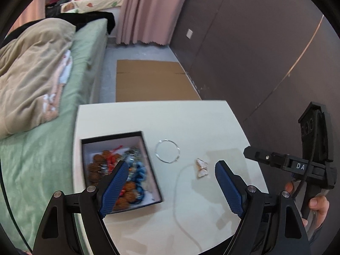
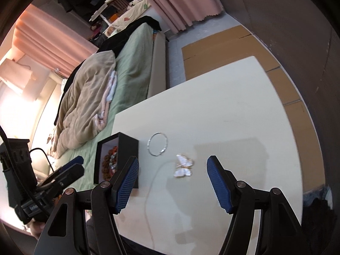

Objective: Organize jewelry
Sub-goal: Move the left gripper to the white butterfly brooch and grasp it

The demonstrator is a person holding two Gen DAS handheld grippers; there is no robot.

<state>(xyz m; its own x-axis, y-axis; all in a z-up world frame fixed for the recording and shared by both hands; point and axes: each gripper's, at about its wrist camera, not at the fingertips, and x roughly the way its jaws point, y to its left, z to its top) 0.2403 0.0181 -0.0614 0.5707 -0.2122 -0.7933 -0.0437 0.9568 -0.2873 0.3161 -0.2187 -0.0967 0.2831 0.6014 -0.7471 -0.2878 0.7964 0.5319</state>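
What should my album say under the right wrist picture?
Open right gripper above a butterfly necklace, beside a silver bangle and black jewelry box.

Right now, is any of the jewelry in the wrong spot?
Yes. The thin silver wire bangle and the white butterfly pendant on its pale cord lie loose on the white table, outside the black box holding the beaded pieces.

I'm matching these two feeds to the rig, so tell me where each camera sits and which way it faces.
Left wrist: on the left hand-held gripper, looking forward and down over the white table at the jewelry box; its open blue fingers show, plus the other gripper and a hand at right.
Right wrist: on the right hand-held gripper, tilted, facing the butterfly brooch between its open fingers.
Shared: the silver bangle, box, brooch, table and green bed.
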